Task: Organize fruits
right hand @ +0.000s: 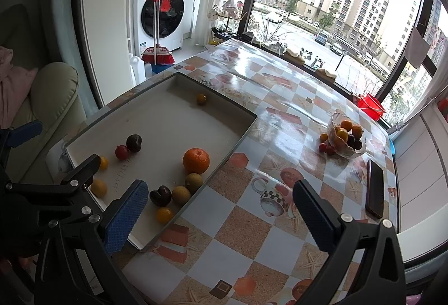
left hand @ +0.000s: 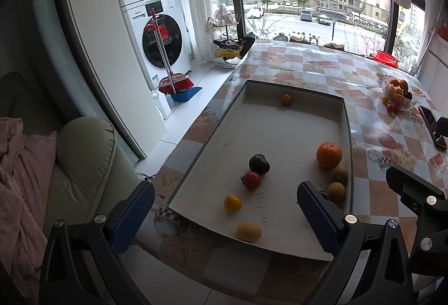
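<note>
A white tray (left hand: 212, 142) lies on the table with loose fruit: an orange (left hand: 329, 155), a dark plum (left hand: 259, 163), a red tomato (left hand: 252, 180), yellow fruits (left hand: 233, 202) and brownish fruits (left hand: 336, 191). My left gripper (left hand: 224, 218) is open and empty above the tray's near edge. My right gripper (right hand: 221, 221) is open and empty over the table beside the tray (right hand: 240, 137), near a dark plum (right hand: 160, 195). A glass bowl (right hand: 334, 146) with several fruits stands far right; it also shows in the left wrist view (left hand: 387, 82).
A phone (right hand: 375, 188) lies on the checked tablecloth (right hand: 252, 235) right of my right gripper. A couple of small tomatoes (right hand: 326, 148) sit beside the bowl. A sofa with a pink blanket (left hand: 19, 179) is left of the table. A washing machine (left hand: 162, 39) and broom (left hand: 176, 81) stand behind.
</note>
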Demonstrator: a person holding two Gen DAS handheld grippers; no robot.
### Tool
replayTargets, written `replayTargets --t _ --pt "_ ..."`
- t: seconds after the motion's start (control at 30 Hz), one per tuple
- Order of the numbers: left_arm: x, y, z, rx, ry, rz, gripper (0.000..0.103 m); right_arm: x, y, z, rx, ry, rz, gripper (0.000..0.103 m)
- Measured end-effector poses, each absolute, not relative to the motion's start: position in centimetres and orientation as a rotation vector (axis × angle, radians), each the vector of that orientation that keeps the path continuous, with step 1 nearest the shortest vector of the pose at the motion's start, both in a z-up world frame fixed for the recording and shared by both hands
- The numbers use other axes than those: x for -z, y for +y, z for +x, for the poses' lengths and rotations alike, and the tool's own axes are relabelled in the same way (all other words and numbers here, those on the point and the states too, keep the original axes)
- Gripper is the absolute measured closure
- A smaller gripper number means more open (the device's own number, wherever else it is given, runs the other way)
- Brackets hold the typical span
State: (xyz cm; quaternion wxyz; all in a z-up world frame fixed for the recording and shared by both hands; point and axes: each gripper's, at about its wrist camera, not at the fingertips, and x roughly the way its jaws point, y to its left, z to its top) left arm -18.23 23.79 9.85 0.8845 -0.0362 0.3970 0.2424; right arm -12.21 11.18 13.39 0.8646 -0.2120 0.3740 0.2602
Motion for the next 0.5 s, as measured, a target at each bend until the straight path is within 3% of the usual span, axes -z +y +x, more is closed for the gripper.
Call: replayTargets --t 0.5 --pt "-9.75 23.88 -18.38 -0.508 0.826 -0.074 0.001 -13.18 11.22 -12.34 -0.554 0.791 -0.440 0.000"
